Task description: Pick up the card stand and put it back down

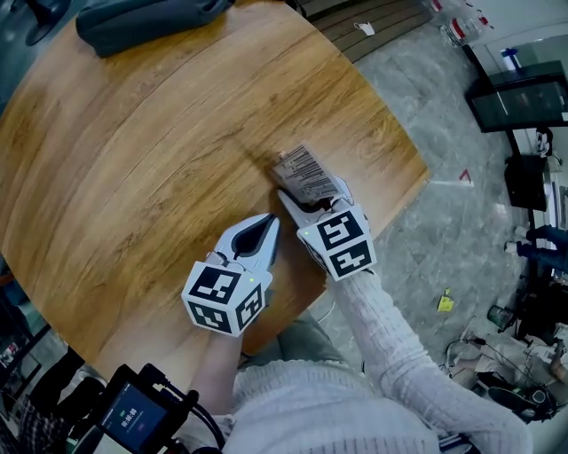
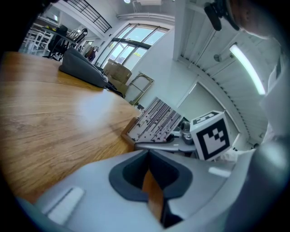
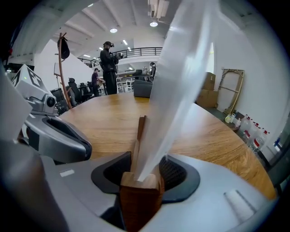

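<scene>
- The card stand (image 1: 306, 173) stood at the near right edge of the round bench (image 1: 160, 177). It comprised a wooden base and a clear panel carrying a printed card.
- The right claw (image 1: 312, 197) was closed on the stand. In the right gripper view the wooden base (image 3: 138, 190) filled the gap between the jaws, with both pads against it and the clear panel rising out from between them.
- The left claw (image 1: 266, 226) lay on the bench just beside the right one, nearer the person, with its jaws brought together. The left gripper view showed nothing between them, only bench wood through the slit behind the tips (image 2: 147, 156). It took no part in the grasp.
- In the head view the stand appeared to rest on the bench surface. No gap under the base could be made out, though the claw hid most of that base.
- Progress, as judged: the approach and grasp were accomplished. The lift was not evidenced, and the setting down remained outstanding.
- Risk noted: the stand stood close to the bench edge, so it should be set down upright and no further outward.
- A dark bag (image 1: 142, 22) lay at the far edge of the bench, well apart from the work.
</scene>
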The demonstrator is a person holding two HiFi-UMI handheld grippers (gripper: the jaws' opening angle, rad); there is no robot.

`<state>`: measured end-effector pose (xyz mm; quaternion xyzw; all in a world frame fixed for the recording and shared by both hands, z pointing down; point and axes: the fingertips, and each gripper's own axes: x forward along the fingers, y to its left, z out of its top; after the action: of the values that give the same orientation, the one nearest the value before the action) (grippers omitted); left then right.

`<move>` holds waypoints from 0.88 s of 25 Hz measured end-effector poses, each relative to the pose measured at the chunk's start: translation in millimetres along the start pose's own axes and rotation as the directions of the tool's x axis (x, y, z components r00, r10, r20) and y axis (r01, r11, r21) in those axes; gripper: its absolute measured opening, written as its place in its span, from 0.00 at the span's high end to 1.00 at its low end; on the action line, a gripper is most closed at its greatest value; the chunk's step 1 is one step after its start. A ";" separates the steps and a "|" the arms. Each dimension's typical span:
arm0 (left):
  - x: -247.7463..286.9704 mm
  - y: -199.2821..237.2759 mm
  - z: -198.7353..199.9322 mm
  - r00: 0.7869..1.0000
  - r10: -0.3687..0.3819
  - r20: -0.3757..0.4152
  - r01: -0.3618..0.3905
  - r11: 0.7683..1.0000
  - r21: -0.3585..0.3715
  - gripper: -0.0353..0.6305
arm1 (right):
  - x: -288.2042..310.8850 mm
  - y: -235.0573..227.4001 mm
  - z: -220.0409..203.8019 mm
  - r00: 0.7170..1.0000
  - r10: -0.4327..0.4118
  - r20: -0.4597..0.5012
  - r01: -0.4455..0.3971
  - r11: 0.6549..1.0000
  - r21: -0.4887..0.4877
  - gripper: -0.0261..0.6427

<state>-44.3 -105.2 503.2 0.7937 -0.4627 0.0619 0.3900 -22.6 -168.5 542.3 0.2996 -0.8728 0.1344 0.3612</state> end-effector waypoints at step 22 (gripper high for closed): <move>-32.5 -36.1 40.8 1.000 0.001 0.021 -0.005 0.985 0.171 0.94 | -71.4 4.0 45.5 0.979 -0.031 0.202 0.015 0.997 0.081 0.69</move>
<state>-45.1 -100.9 439.9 0.8242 -0.4608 0.0937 0.3156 -10.2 -155.6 459.5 0.3357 -0.8956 0.1332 0.2595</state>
